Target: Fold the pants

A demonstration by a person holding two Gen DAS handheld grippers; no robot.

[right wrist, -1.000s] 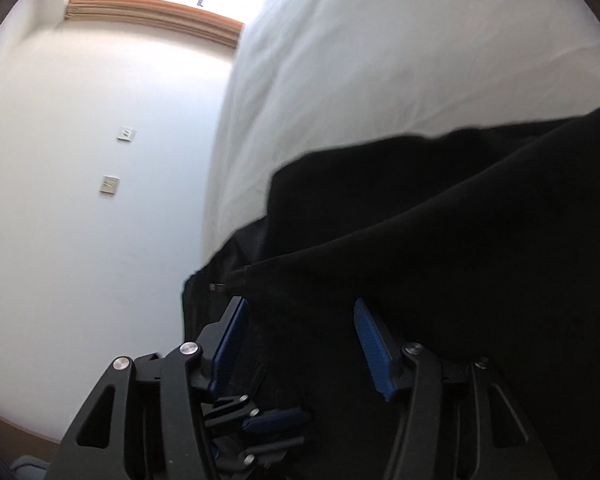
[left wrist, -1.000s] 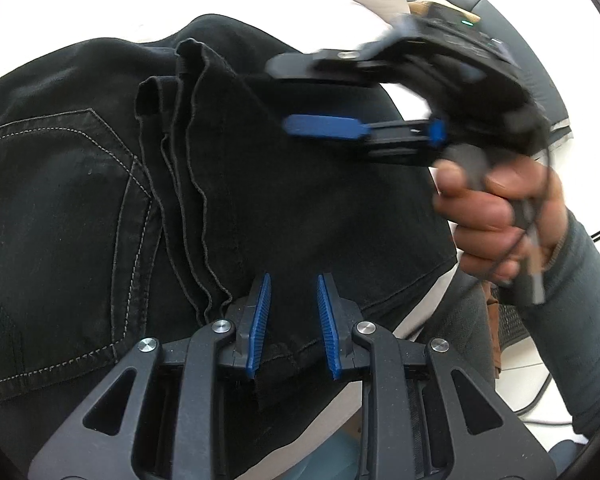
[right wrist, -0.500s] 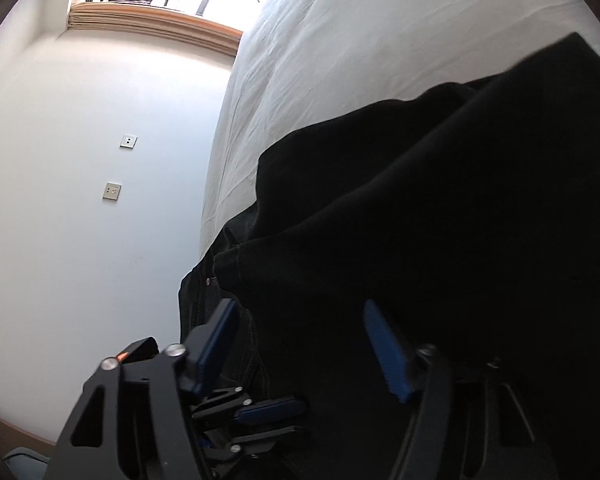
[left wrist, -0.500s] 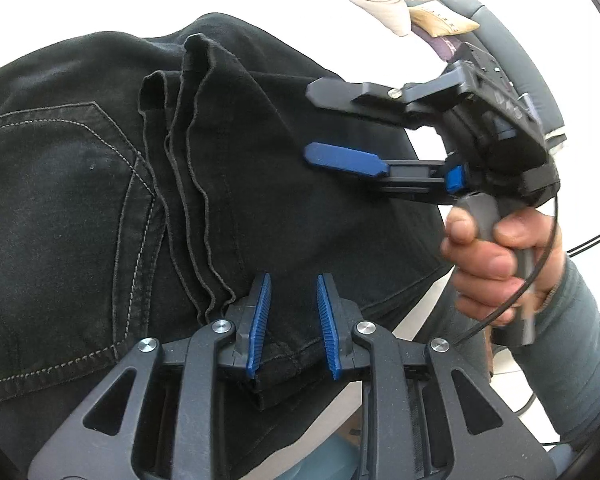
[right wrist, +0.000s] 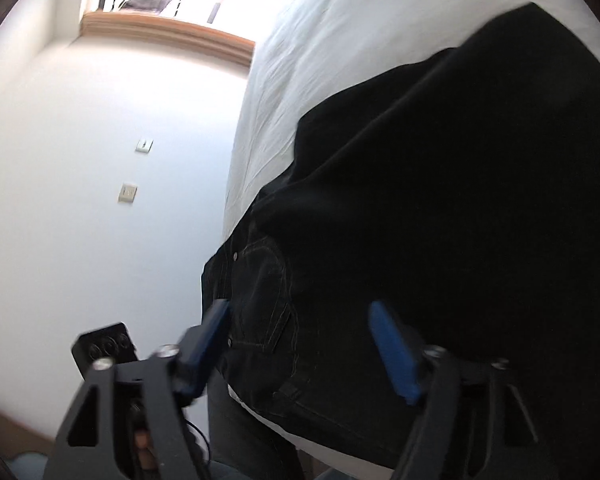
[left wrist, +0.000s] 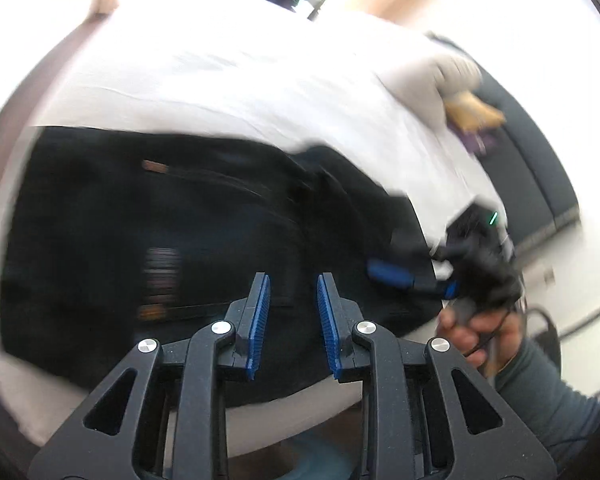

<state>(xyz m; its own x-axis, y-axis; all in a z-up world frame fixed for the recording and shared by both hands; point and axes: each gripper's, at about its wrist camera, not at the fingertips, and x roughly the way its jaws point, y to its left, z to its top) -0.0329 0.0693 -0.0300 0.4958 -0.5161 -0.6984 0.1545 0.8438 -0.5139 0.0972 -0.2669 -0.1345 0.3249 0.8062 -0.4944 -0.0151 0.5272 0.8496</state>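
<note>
step: letting go after a fold | left claw [left wrist: 292, 326] opening, nothing pinched | right claw [right wrist: 304, 348] spreading, off the pants [left wrist: 180, 248] (black, on bed [left wrist: 260, 92]) | next: check edges line up

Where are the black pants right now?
The black denim pants lie folded on the white bed sheet, near its edge, filling the left wrist view's middle and the right wrist view's right side.

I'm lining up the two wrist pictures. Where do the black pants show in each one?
Left wrist view: black pants fill the middle and left, folded on the white bed, behind the blue fingers.
Right wrist view: black pants fill the right and lower middle; a stitched pocket shows low.
Shared landmark: the white bed beyond the pants in both.
</note>
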